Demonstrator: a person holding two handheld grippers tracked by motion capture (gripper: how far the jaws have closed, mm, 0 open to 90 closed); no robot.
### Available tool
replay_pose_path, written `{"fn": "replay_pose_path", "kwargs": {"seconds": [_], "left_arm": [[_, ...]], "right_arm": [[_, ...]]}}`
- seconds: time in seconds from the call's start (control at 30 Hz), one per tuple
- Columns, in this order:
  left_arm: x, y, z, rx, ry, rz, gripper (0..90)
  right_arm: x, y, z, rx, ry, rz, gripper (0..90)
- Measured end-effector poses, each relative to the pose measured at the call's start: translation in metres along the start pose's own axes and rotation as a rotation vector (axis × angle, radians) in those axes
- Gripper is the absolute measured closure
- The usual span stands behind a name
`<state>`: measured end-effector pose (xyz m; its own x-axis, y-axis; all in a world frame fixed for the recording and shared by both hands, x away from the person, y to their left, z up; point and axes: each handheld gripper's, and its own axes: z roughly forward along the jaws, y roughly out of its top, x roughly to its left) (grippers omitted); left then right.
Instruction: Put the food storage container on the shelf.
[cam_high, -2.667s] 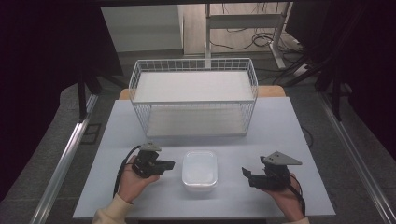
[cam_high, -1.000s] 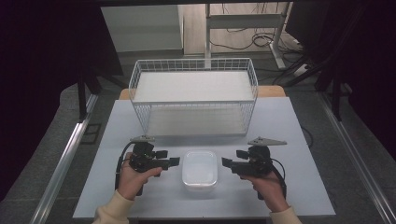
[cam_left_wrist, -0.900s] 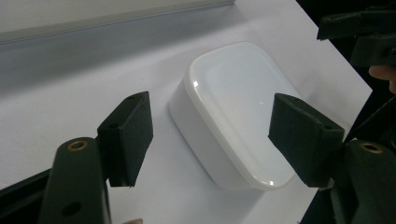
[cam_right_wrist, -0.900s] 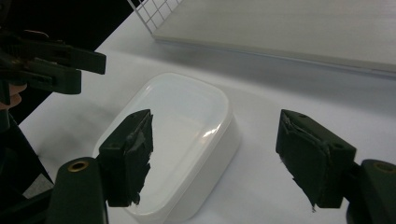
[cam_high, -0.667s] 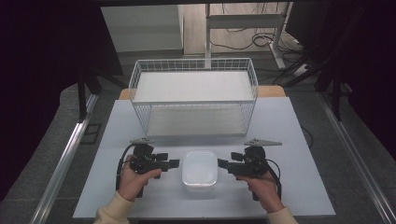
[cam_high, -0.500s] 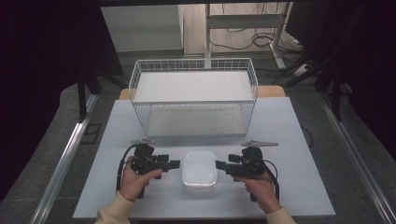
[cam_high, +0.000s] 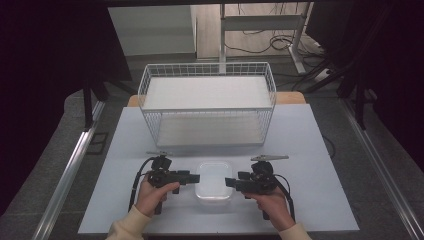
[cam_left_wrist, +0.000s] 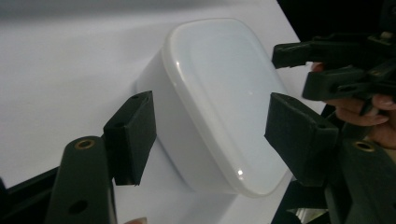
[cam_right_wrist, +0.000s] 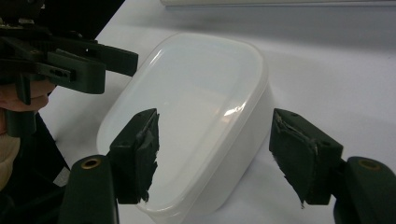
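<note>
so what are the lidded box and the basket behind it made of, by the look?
Box: likely translucent white plastic, glossy; highlights along the lid rim, milky walls. Basket: thin wire grid, white, probably coated metal; coating type unclear. Its floor looks like a flat white sheet, material unclear.

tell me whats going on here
A person holds a gripper in each hand at a white table. The left gripper and right gripper point at a lidded white plastic container from opposite sides. Both have open jaws and neither grips it yet. An empty wire basket stands behind it.
</note>
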<state>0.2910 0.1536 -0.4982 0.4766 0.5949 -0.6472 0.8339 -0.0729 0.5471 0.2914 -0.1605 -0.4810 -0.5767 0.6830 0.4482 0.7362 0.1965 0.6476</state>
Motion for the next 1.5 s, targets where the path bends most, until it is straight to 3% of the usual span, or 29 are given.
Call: {"fn": "replay_pose_path", "kwargs": {"seconds": [0.47,0.8,0.93,1.1,1.17,1.27,1.33,1.5], "left_arm": [[0.0,-0.001,0.013,0.036,-0.035,-0.022,42.6],[0.001,-0.002,0.016,0.058,-0.014,-0.029,44.6],[0.001,-0.002,0.016,0.054,-0.002,-0.038,46.6],[-0.003,-0.003,0.01,0.032,0.029,-0.023,60.0],[-0.004,-0.004,0.01,0.034,0.032,-0.017,60.3],[-0.006,-0.005,0.007,0.031,0.034,-0.015,62.7],[-0.005,-0.007,0.005,0.017,0.013,-0.03,65.0],[-0.004,-0.008,0.005,0.007,-0.002,-0.033,65.7]], "right_arm": [[0.001,-0.004,0.008,0.027,0.022,0.029,40.5],[-0.002,-0.005,0.007,0.024,0.024,0.068,52.5],[-0.002,-0.005,0.006,0.025,0.019,0.066,55.6],[-0.003,-0.006,0.003,0.021,0.018,0.069,64.1],[-0.003,-0.006,0.003,0.019,0.021,0.073,65.1],[-0.005,-0.006,-0.002,0.0,0.042,0.102,74.6],[-0.006,-0.006,-0.006,-0.011,0.052,0.106,79.6],[-0.006,-0.006,-0.006,-0.008,0.055,0.112,74.8]]}}
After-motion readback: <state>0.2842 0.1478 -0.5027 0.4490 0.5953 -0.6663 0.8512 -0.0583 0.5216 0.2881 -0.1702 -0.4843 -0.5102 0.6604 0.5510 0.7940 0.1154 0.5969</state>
